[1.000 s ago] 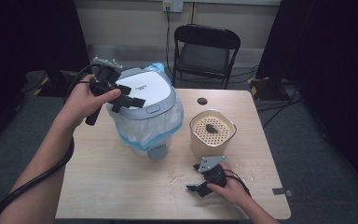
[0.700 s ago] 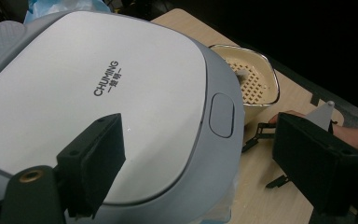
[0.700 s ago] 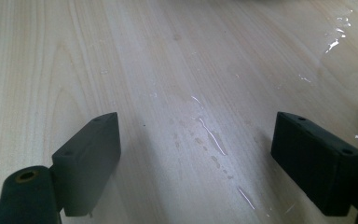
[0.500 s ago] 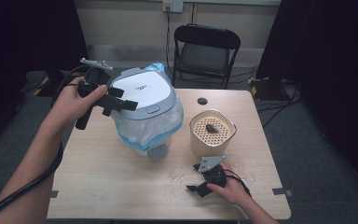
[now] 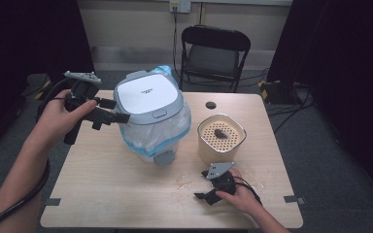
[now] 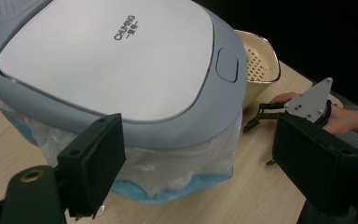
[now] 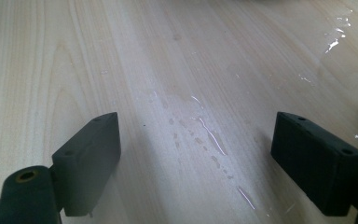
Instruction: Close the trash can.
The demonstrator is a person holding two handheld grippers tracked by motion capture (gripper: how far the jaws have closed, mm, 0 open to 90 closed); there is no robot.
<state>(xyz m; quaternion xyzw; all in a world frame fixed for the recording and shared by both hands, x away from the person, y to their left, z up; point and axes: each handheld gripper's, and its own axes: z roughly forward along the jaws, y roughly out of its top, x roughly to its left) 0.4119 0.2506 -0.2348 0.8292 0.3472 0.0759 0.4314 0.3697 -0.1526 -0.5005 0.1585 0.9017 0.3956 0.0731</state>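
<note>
So the left gripper [image 5: 108, 110] has pulled back off the bin lid [image 5: 147, 96] since a second ago; it was right over the lid's near-left corner, now it sits just beside that edge, off to the outside. The right gripper [image 5: 205, 196] hasn't budged.

Left jaws are spread wide and hold nothing. In the left gripper view the grey-and-white lid fills the space ahead of and between them, still closed on the bin [image 6: 135, 154], with the clear and blue bag bunched out under the rim just past the jaw tips. No contact that I can see. The left hand [image 5: 60, 116] is raised above the table's edge, forearm coming up from the lower left, gripper pointing across toward the bin.

Right jaws are also wide apart and empty, hovering low over the bare table [image 7: 168, 70], with streaks of spilled liquid [image 7: 209, 135] running between them. The right hand [image 5: 238, 191] lies low at the near edge.

The cream strainer basket [image 5: 221, 137] stands just behind the right gripper, beside the bin. Nothing blocks either pair of jaws.
</note>
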